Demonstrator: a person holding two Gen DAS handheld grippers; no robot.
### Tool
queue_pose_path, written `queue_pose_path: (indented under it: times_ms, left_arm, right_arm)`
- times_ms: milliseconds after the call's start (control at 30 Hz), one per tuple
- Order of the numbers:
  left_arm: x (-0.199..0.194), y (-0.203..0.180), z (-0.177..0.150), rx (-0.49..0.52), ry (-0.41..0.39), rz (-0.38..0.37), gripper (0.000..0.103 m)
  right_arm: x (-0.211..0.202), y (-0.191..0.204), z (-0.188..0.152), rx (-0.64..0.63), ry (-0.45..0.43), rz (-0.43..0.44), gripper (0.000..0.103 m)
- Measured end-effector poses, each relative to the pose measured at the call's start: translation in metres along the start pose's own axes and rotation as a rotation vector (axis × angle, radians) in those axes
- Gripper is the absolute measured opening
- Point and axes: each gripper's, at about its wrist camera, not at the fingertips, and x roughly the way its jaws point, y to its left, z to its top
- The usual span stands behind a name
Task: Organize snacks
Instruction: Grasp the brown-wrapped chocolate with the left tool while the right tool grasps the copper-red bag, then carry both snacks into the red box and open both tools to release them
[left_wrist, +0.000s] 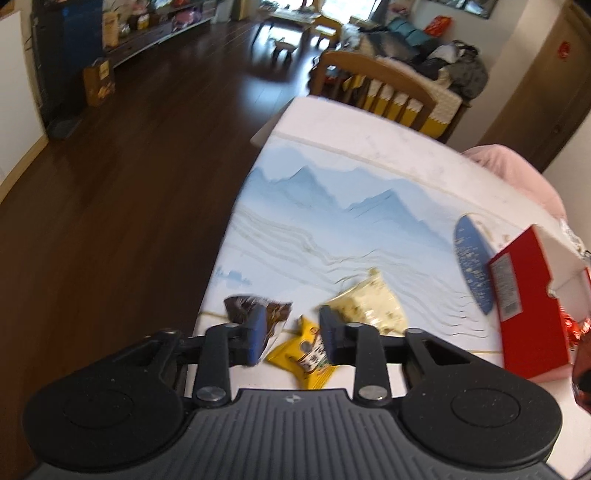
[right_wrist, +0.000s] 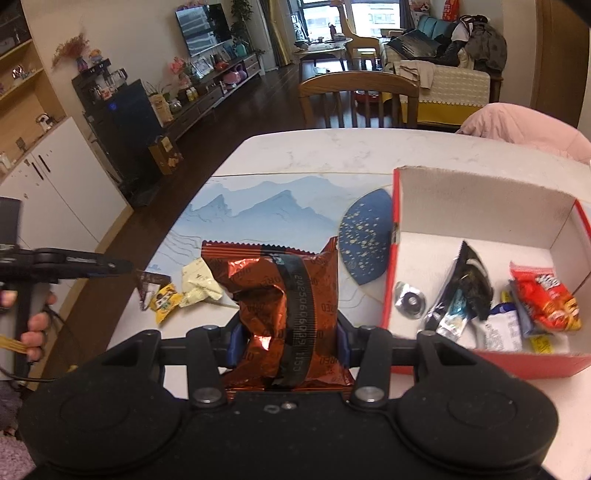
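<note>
My right gripper (right_wrist: 288, 339) is shut on a crinkled copper-brown snack packet (right_wrist: 280, 295), held above the table just left of the open red box (right_wrist: 390, 266). Several snacks lie in the box, among them a red packet (right_wrist: 543, 299) and a black one (right_wrist: 469, 284). My left gripper (left_wrist: 291, 319) stands open over the table's near left corner with nothing pressed between its blue pads. Under it lie a yellow packet (left_wrist: 299, 354), a dark brown packet (left_wrist: 240, 306) behind the left finger, and a cream packet (left_wrist: 369, 302) to the right. From the right wrist, that left gripper (right_wrist: 118, 266) hovers over the brown packet (right_wrist: 147, 282).
The table carries a blue mountain-print mat (right_wrist: 258, 206). A wooden chair (right_wrist: 354, 96) stands at the far edge and a pink garment (right_wrist: 517, 125) at the far right. The table's left edge (left_wrist: 229, 236) drops to dark wood floor. A person's hand (right_wrist: 37, 328) holds the left gripper.
</note>
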Motion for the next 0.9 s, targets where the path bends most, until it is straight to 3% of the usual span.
queue_pose_path:
  times_ms: [67, 267, 467, 633, 700, 900]
  left_arm:
    - [0.006, -0.001, -0.004, 0.004, -0.006, -0.001, 0.06]
    - [0.037, 0.0, -0.003, 0.012, 0.001, 0.085, 0.061]
    - [0.058, 0.004, -0.006, 0.019, 0.021, 0.097, 0.061]
    - [0.064, 0.001, -0.008, 0.046, 0.018, 0.118, 0.06]
    - [0.065, 0.002, -0.008, 0.046, 0.023, 0.115, 0.05]
    - [0.063, 0.002, -0.01, 0.054, 0.012, 0.114, 0.042]
  right_arm:
    - [0.004, 0.005, -0.004, -0.001, 0.012, 0.012, 0.045]
    - [0.02, 0.025, -0.013, -0.038, 0.041, 0.019, 0.045]
    - [0.031, 0.038, -0.018, -0.063, 0.067, 0.02, 0.045]
    - [0.035, 0.04, -0.021, -0.056, 0.084, 0.012, 0.045]
    - [0.035, 0.042, -0.022, -0.056, 0.085, 0.008, 0.045]
    - [0.036, 0.043, -0.024, -0.049, 0.088, 0.001, 0.045]
